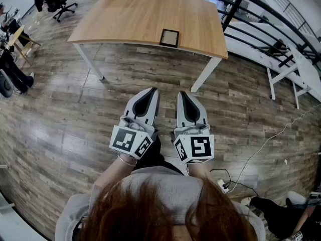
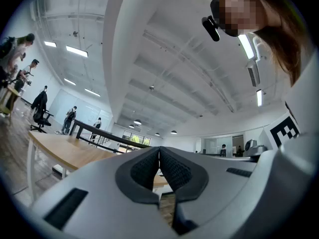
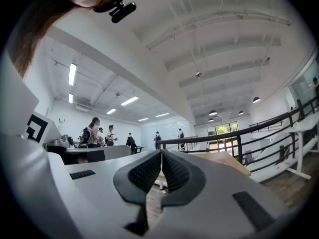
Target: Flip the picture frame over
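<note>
From the head view, shows a dark-rimmed picture frame [image 1: 169, 37] lying flat near the front edge of a wooden table [image 1: 125, 19] at upper centre, well apart from both tools. Holds the left gripper [image 1: 149, 92] and right gripper [image 1: 182, 93] side by side at centre frame over plank floor [image 1: 60, 114], tips toward the table. In the left gripper view, finds the jaws pressed together on nothing, with the wooden table at middle left. In the right gripper view, likewise closed and empty, with a black railing [image 3: 239, 133] at right.
</note>
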`<state>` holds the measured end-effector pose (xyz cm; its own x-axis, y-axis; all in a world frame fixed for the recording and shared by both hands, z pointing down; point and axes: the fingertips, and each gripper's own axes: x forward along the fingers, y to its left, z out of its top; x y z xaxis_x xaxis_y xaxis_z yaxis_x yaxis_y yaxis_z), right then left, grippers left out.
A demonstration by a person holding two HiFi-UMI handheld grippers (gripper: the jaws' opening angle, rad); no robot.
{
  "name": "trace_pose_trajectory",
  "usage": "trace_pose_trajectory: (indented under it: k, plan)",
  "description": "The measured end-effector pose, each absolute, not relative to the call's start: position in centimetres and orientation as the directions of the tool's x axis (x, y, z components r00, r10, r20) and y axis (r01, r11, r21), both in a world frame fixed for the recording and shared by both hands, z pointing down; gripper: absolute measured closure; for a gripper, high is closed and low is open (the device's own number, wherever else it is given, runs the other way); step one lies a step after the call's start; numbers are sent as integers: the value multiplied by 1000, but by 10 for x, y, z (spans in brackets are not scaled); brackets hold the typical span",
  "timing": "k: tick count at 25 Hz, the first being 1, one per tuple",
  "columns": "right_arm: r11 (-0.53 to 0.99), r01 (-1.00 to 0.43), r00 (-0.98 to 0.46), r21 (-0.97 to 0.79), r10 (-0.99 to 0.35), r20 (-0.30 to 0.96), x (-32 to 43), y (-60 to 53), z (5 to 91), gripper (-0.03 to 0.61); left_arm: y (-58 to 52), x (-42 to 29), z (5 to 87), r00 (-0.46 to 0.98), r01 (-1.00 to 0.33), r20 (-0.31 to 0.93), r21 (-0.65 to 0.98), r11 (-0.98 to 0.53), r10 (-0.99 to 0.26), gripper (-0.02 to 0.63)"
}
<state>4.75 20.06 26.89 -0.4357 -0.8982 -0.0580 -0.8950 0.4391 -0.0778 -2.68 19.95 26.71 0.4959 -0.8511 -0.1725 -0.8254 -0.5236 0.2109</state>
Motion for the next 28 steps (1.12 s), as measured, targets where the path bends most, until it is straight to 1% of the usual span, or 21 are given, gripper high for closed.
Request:
trace_pose_trajectory:
  k: [6, 11, 16, 21, 24, 28]
  plan:
    - [438, -897, -435, -56, -899, -50, 45, 146, 275, 561, 143, -28, 275, 493, -822, -181, 223, -524, -851, 605]
    - [427, -903, -425, -41, -904, -50, 39, 75, 279, 561, 67, -28, 281, 522, -804, -181, 221, -552, -834, 604]
    - [406, -914, -402, -28, -912, -81, 24, -17, 264, 561, -25, -39, 269, 551, -791, -189, 190, -581, -813, 606]
    - [364, -931, -360, -20, -926, -119, 11, -86, 248, 561, -93, -50, 262, 586, -770, -193, 170, -615, -787, 606]
    - [336, -941, -331, -31, -938, -103, 9, -111, 252, 561, -119, -51, 266, 603, -758, -177, 178, -628, -778, 605]
    - [337, -940, -334, -45, -940, -63, 12, -129, 268, 561, -137, -53, 283, 595, -765, -142, 200, -612, -791, 605]
